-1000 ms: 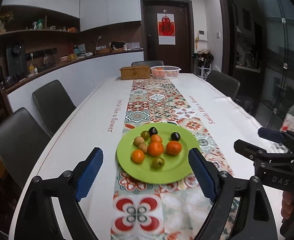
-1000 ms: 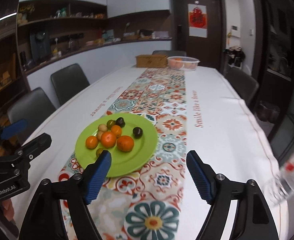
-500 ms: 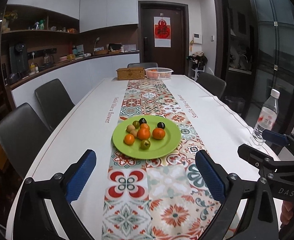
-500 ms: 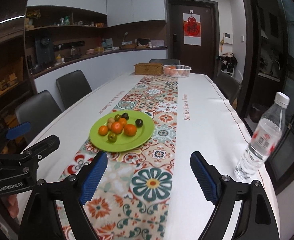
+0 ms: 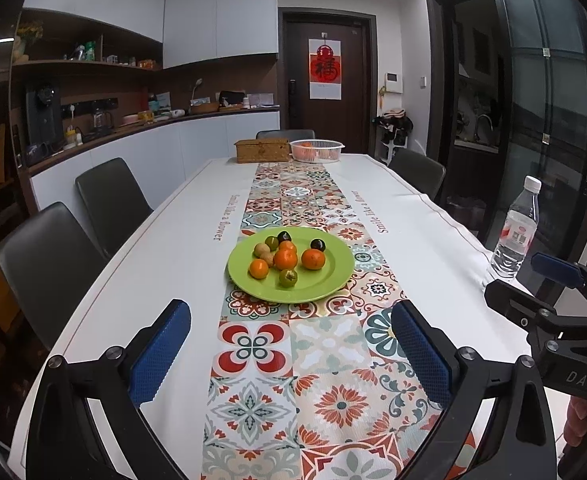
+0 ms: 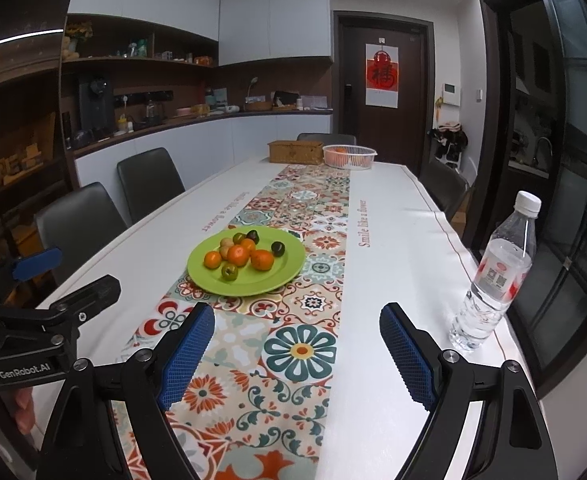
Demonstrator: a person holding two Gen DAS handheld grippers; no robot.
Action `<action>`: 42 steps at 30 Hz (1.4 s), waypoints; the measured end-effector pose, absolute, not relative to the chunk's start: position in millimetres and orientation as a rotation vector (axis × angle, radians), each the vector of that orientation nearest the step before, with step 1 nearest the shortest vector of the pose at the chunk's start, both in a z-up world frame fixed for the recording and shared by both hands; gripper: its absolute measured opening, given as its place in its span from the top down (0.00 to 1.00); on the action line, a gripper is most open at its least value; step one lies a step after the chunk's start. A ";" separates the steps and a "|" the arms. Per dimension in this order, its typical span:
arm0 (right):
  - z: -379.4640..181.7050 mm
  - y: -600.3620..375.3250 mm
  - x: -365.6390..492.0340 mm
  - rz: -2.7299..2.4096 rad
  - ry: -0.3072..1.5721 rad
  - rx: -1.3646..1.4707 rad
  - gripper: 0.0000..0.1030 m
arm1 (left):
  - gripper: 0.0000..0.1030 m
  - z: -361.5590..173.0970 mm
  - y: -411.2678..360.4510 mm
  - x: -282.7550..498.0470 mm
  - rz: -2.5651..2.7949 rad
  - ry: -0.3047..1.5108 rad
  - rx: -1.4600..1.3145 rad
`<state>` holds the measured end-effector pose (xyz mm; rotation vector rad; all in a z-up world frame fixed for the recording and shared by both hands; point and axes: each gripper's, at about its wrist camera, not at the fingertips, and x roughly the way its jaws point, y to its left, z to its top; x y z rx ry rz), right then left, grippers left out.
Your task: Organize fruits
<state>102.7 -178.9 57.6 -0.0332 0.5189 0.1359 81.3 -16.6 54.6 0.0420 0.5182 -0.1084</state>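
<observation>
Both grippers have drawn back from the green plate, which now sits smaller and higher in each frame, with more patterned runner showing before it. Left gripper jaws stand wider than a second ago; right gripper likewise, slightly. A water bottle has come fully into view at right.

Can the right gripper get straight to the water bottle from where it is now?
Probably yes: the right gripper is open and empty, and the water bottle stands alone on bare white cloth just ahead to its right, nothing between.

Fruits on plate; bottle right; basket behind.
</observation>
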 end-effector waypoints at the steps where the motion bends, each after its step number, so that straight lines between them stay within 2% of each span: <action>1: 57.9 -178.9 101.4 0.136 0.518 -0.032 0.17 | 0.01 54.7 -16.6 79.8 -0.108 0.517 0.042; 42: 50.1 -184.8 80.4 0.126 0.506 -0.033 0.17 | 0.00 47.5 -17.1 56.9 -0.108 0.526 0.006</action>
